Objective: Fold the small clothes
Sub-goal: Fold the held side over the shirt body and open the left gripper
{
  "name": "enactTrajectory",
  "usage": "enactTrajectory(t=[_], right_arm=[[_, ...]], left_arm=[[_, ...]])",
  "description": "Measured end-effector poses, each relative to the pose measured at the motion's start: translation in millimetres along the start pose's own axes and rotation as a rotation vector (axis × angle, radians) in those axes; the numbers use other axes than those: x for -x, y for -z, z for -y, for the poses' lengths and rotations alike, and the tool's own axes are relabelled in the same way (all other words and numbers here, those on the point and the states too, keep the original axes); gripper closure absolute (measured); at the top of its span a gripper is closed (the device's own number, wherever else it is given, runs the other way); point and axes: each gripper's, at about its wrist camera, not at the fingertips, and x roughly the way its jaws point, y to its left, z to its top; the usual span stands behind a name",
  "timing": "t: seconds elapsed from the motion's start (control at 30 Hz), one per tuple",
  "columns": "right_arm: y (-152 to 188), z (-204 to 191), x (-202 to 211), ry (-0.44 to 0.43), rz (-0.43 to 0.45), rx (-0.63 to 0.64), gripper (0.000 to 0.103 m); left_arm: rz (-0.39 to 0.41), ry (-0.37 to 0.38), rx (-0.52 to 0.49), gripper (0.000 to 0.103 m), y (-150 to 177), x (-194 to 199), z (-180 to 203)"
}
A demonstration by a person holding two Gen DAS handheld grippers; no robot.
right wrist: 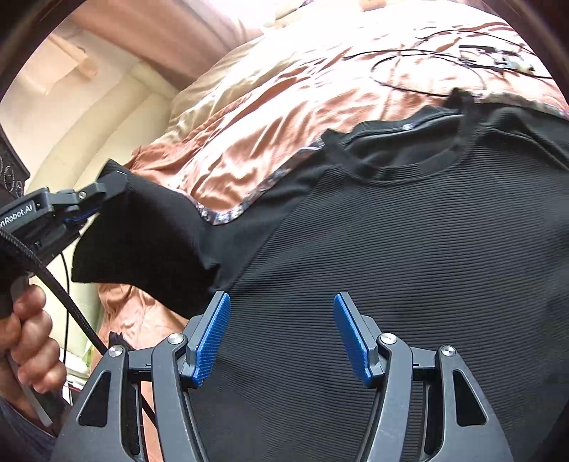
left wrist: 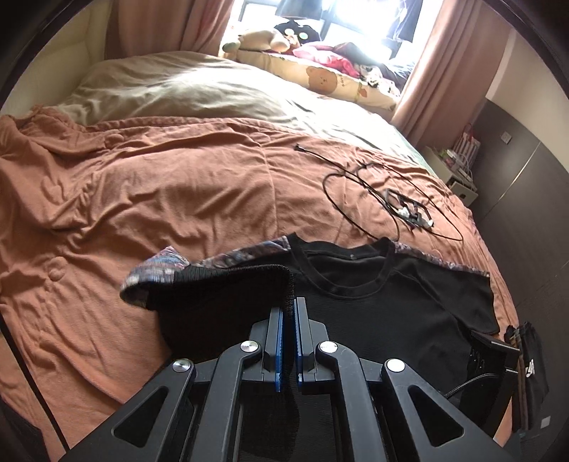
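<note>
Pinching black shirt (left wrist: 373, 302) sleeve, left claw (left wrist: 293, 309)

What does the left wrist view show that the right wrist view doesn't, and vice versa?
Left wrist only: the sunlit window, stuffed toys and bear-print pillow at the bed's far side.

Right wrist only: the person's hand gripping the left gripper, seen from outside, and the right gripper open above the ribbed fabric.

Both: the black ribbed t-shirt with its sleeve pinched and lifted, the rust-orange bedspread, the black cables.

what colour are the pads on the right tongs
Blue, with a fine textured surface; the pads show best in the right wrist view.
</note>
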Motion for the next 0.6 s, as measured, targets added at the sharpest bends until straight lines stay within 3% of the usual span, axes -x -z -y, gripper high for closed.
enactTrajectory(t=[0.13, 0.2, 0.27, 0.33, 0.6], right_arm=[[-0.4, 21.8, 20.8, 0.009, 0.005, -0.039, 0.044], [0.7, 29.5, 25.7, 0.023, 0.001, -0.046, 0.044], [0.7, 33.9, 29.0, 0.033, -0.005, -0.049, 0.044], [-1.2, 35.6, 31.5, 0.04, -0.008, -0.055, 0.044], [-6.9, 21.3, 17.1, 0.096, -0.03, 0.035, 0.044]], left_arm=[[-0.097, 0.082, -0.006, 0.097, 7.8, -26.0, 25.2], [-0.129, 0.12, 0.009, 0.089, 10.6, -32.9, 29.1], [-0.139, 0.128, 0.019, 0.059, 12.6, -33.3, 27.4], [-0.111, 0.101, 0.021, 0.049, 13.5, -26.2, 21.7], [-0.091, -0.018, 0.075, 0.049, 19.4, -8.3, -31.2]])
